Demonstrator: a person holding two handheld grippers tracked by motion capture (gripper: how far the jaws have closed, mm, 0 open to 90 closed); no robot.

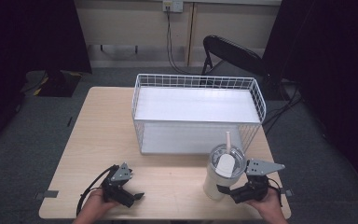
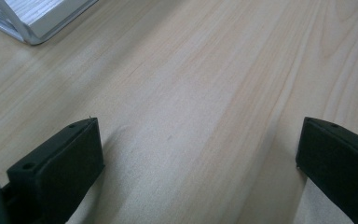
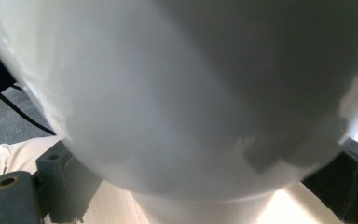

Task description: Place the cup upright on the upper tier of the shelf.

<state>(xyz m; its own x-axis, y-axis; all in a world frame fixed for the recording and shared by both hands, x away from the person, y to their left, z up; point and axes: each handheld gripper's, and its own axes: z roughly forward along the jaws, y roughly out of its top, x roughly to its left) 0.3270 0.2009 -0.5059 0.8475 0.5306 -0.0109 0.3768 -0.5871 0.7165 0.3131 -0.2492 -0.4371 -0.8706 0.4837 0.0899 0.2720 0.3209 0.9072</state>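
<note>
Your right tool [image 1: 227, 193] sits at 5 o'clock on the bench [image 1: 98, 135], its jaws set against both sides of the white tumbler [image 1: 223, 175], which stands upright with its straw [image 1: 228, 140] up, just in front of the white wire basket [image 1: 198, 112]. Your left tool [image 1: 133, 198] rests at 7 o'clock, jaws spread wide over bare wood, well apart from the tumbler.

You're working in a lab-like recording room: black curtains [image 1: 23, 37] on both sides, grey carpet floor [image 1: 37, 121], a far wall socket [image 1: 172, 5].
</note>
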